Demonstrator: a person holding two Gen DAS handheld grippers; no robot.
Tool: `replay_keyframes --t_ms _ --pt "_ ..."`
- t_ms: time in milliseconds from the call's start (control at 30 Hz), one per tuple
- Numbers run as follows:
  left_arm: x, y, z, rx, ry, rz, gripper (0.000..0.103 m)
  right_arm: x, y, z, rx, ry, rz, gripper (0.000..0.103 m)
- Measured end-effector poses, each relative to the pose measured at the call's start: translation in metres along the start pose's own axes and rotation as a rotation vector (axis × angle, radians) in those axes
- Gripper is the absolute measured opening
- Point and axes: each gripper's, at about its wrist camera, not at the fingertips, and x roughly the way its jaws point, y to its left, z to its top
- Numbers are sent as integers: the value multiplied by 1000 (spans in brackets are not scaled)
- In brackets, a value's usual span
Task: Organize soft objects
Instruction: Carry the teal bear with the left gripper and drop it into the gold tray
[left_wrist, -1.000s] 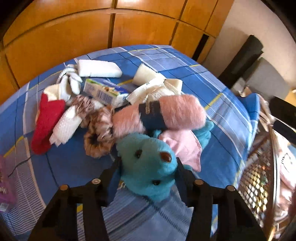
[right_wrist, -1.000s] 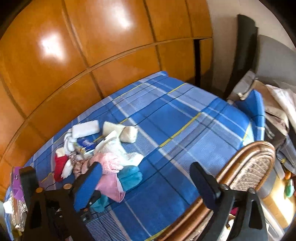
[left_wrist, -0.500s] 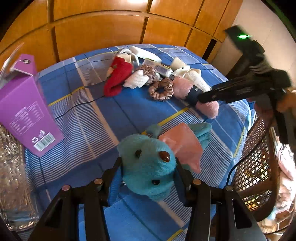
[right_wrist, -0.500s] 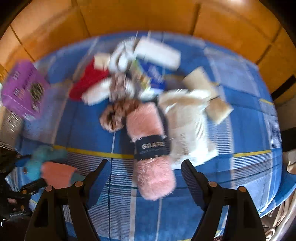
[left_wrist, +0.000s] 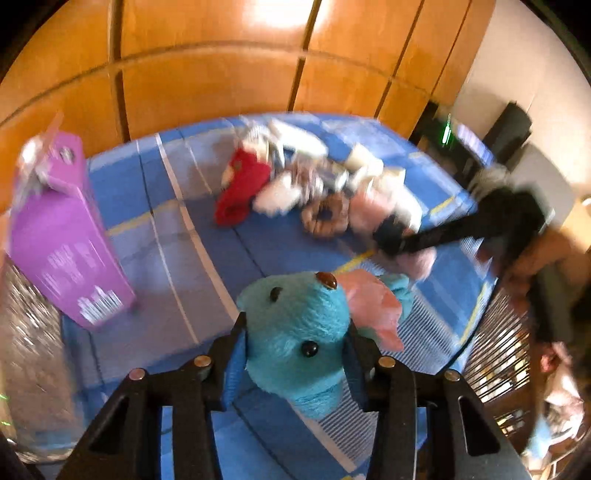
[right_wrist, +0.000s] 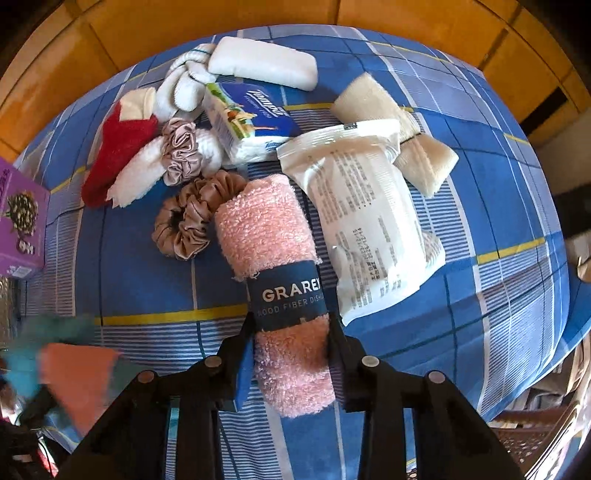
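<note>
Our left claw (left_wrist: 295, 354) grips the teal plush bear (left_wrist: 299, 332) above the bed's (right_wrist: 498, 206) near edge, while our right claw (right_wrist: 291, 350) clamps the pink rolled towel (right_wrist: 273, 266) lying mid-bed.

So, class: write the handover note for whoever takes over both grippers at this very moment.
Left gripper: jaws shut on the teal plush toy, held above the blue plaid bedspread, away from the pile.
Right gripper: jaws around the pink rolled towel at its blue band; the towel lies on the bedspread and looks gripped.
On the bedspread: brown scrunchie, red sock, tissue pack, white packet, beige sponges.
Done: the toy is picked out.
Left: place the toy, lift the towel, sort the rest.
</note>
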Motion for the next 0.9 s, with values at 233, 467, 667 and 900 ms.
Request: replay_keyframes --t_ms 233,467,667,900 --pt "-59 32 92 -71 -174 55 47 1 -3 -1 43 1 28 34" --pt "-136 148 126 -307 -351 323 47 3 -15 -2 99 1 83 34" --pt "-204 247 32 -560 -394 580 48 1 -15 -3 100 1 84 34" --pt "-221 284 -121 -761 -304 714 49 1 -10 -3 71 2 42 34"
